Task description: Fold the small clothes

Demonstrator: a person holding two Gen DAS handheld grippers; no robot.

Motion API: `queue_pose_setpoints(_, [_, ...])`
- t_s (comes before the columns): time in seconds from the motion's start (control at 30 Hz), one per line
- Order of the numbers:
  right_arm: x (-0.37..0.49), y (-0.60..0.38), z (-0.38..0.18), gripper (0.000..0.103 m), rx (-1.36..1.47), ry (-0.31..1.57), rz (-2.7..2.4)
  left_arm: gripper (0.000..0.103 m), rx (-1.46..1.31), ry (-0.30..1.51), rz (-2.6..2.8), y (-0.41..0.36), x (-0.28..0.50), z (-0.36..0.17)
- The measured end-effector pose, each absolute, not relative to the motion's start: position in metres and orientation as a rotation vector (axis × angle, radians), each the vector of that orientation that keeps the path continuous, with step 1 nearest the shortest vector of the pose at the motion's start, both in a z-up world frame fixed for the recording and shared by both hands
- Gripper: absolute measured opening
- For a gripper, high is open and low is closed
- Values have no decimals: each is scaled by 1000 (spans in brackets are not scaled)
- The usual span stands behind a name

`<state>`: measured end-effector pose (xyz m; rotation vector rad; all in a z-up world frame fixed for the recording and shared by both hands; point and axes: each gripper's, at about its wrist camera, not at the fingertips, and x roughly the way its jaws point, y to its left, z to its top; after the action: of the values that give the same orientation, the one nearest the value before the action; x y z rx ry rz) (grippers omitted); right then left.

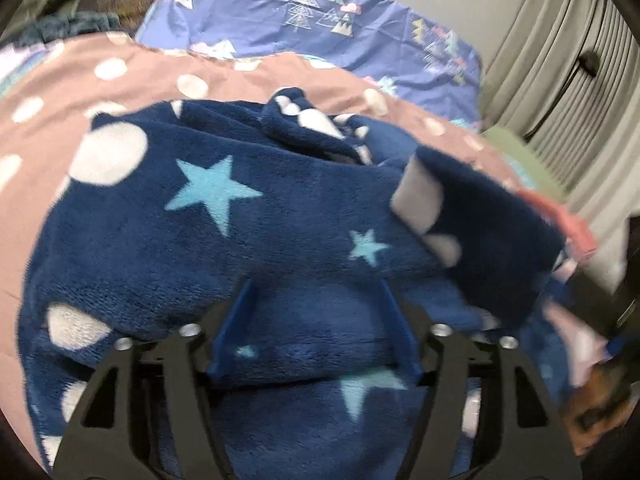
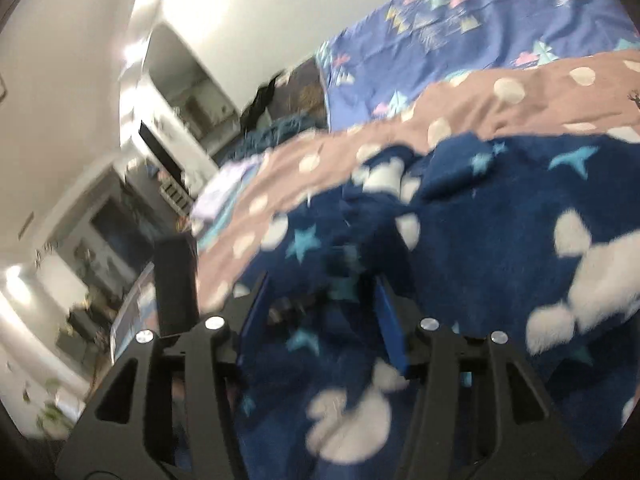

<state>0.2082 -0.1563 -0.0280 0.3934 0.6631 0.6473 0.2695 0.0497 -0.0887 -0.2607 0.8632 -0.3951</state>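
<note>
The navy fleece garment (image 1: 208, 216) with stars lies bunched on the pink polka-dot bedspread (image 1: 52, 92). The left gripper (image 1: 314, 300) and right gripper (image 2: 320, 292) both hover with fingers spread wide, fleece between them. Best pinch one edge each, lift evenly, and keep layers from bunching.

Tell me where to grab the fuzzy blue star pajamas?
Probably the loose flap sticking up on the right of the fuzzy pajamas. It lifts clear of the pink dotted blanket, so a tool could close on its edge from the right side.
</note>
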Motion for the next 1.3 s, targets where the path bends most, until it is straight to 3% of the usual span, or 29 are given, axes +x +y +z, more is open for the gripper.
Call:
queue_pose_setpoints(0.1, [200,-164,-37,57,366,709,614,79,-363,871,-442,57,267,-84])
queue_pose_setpoints(0.27, [189,-191,-60,61,438,763,555,84,-616,882,-603,53,262,-81])
queue_pose_setpoints(0.33, [189,-198,-67,56,481,777,546,84,-611,909,-610,39,262,-83])
queue_pose_setpoints(0.53, [178,-211,-59,56,489,704,471,84,-580,932,-626,9,264,-82])
queue_pose_setpoints(0.57, [177,-214,-59,56,498,697,461,80,-563,941,-620,3,266,-82])
queue_pose_setpoints(0.63, [175,-225,-63,56,538,702,441,43,-508,963,-610,-3,270,-83])
queue_pose_setpoints(0.67, [177,-227,-65,56,559,713,436,9,-472,987,-605,-9,273,-84])
queue_pose_setpoints(1.03, [172,-243,-70,56,620,694,314,9,-248,709,-506,38,280,40])
queue_pose_setpoints(1.23, [175,-237,-73,56,588,739,282,11,-231,800,-366,94,290,13])
queue_pose_setpoints(1.3, [176,-235,-73,56,577,744,275,24,-175,861,-267,100,297,-14])
